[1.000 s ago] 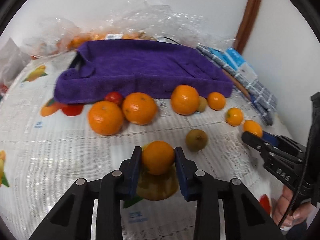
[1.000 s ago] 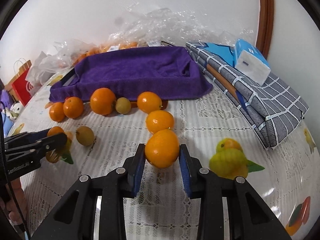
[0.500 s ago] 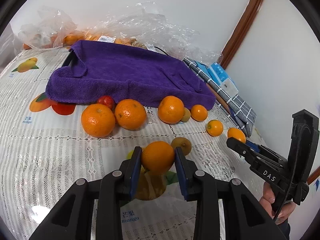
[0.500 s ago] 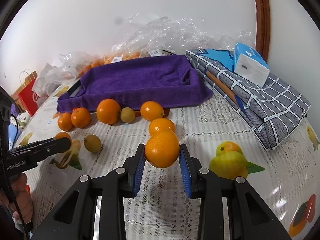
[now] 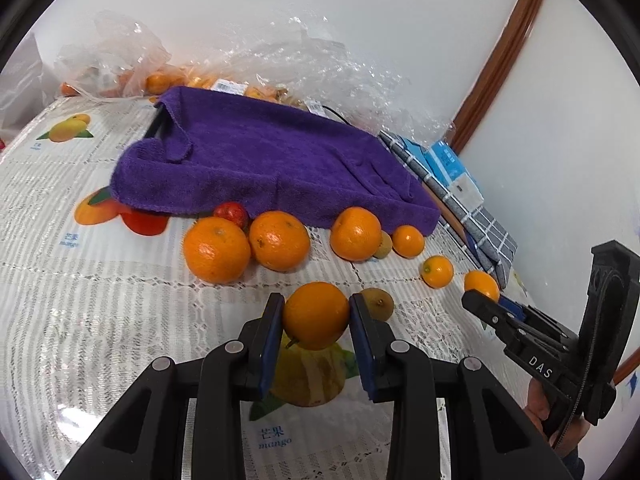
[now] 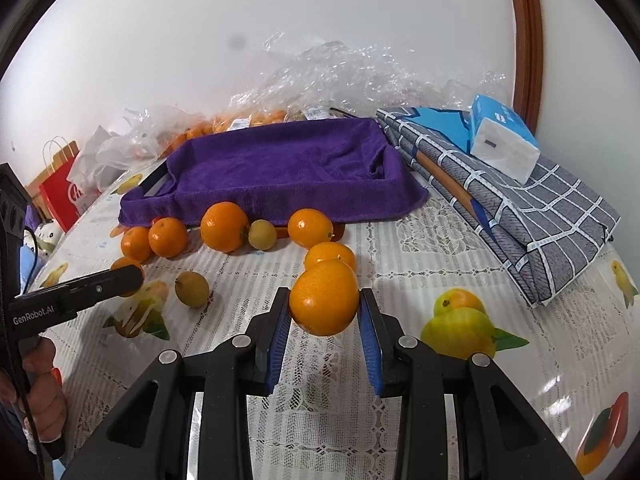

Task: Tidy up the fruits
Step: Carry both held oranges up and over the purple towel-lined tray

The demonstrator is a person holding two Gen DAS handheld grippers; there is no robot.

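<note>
Both oranges (image 5: pixel 316 315) (image 6: pixel 324 298) higher, stem ends down-left.

Red fruit (image 5: pixel 231 213) half hidden behind two oranges, under purple towel (image 5: pixel 264 164) edge. Tray (image 6: pixel 154 179) beneath towel showed only dark corner. Bagged oranges (image 6: pixel 244 120) blurred by plastic, count unreadable. Small brownish fruit (image 5: pixel 385 244) mostly hidden behind orange (image 5: pixel 355 233). Red paper bag (image 6: pixel 60 188) partly hidden at left.

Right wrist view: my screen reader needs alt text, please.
The right gripper holds an orange above a lace tablecloth. Beyond lie loose oranges before a purple-towel-lined tray; the left gripper enters at left.
</note>
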